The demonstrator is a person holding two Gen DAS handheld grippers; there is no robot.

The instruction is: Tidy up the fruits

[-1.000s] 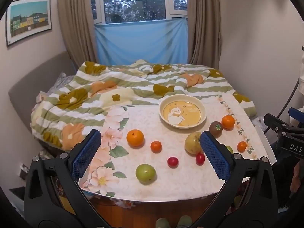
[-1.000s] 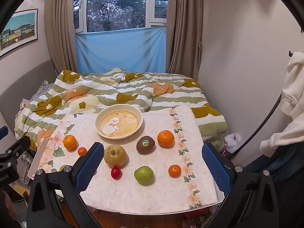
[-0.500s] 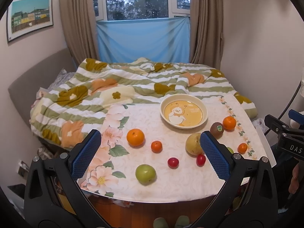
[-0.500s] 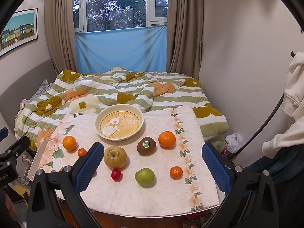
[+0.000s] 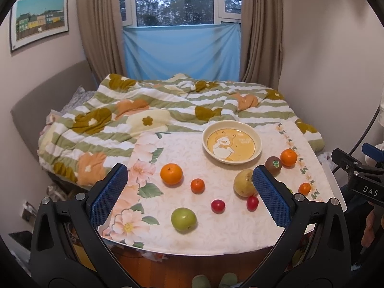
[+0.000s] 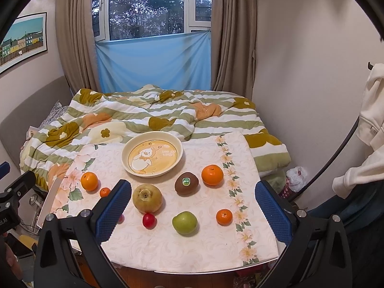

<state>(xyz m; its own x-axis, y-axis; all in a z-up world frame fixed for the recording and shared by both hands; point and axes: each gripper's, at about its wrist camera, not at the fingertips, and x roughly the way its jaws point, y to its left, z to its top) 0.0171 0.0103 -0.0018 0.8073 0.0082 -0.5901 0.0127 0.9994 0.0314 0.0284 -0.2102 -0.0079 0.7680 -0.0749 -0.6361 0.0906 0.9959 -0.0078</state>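
A cream plate with a duck picture (image 5: 231, 146) (image 6: 152, 153) stands empty at the far side of the table. Loose fruit lies in front of it: oranges (image 5: 171, 173) (image 6: 212, 174), small tangerines (image 5: 197, 185) (image 6: 224, 217), green apples (image 5: 183, 219) (image 6: 184, 222), a yellow-brown pear (image 6: 147, 198) (image 5: 244, 186), a kiwi with a sticker (image 6: 186, 183) (image 5: 273, 165) and red cherry tomatoes (image 5: 218, 206) (image 6: 149, 220). My left gripper (image 5: 189, 195) is open and empty, held above the table's near edge. My right gripper (image 6: 192, 207) is open and empty, also held above the near edge.
The table has a floral cloth (image 5: 144, 168) (image 6: 240, 216) and stands against a bed with a striped flowered quilt (image 5: 144, 110) (image 6: 144, 112). Walls stand left and right; a window with a blue cloth (image 6: 153, 62) is behind. A white garment (image 6: 369, 120) hangs at right.
Both gripper views have shifted slightly; the table and fruit sit a little lower and closer in the right wrist view. No fruit has moved. Both grippers stay open.
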